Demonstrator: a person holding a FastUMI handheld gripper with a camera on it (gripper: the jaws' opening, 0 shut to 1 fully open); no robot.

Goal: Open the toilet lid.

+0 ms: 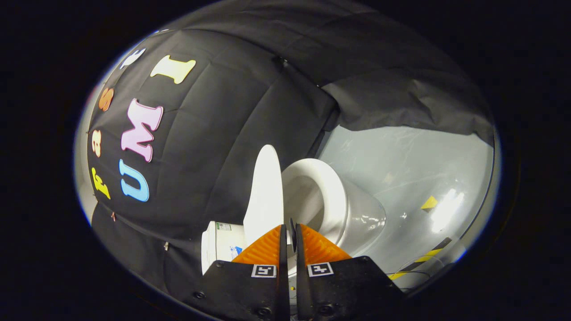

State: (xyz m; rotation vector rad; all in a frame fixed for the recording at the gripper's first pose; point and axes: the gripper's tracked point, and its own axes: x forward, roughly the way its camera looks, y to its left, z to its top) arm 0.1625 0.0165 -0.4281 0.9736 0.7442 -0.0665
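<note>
My gripper (289, 232) has its 2 fingers nearly pressed together, pinching the edge of the white oval plastic toilet lid (265, 196), which stands raised at 11 o'clock. Beyond, at 1 o'clock, sits the white seat ring (332, 187). I judge a steady swing toward the white tank (221, 243) best.

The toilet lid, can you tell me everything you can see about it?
The toilet lid is white, smooth and looks like hard plastic. It has a rounded top edge and is lifted up, standing away from the white seat ring beside it, so the bowl is uncovered. The cistern sits behind it, against the black cloth wall. The gripper is at its near edge, fingers almost together around a thin rim, though whether both press on it is unclear.
</note>
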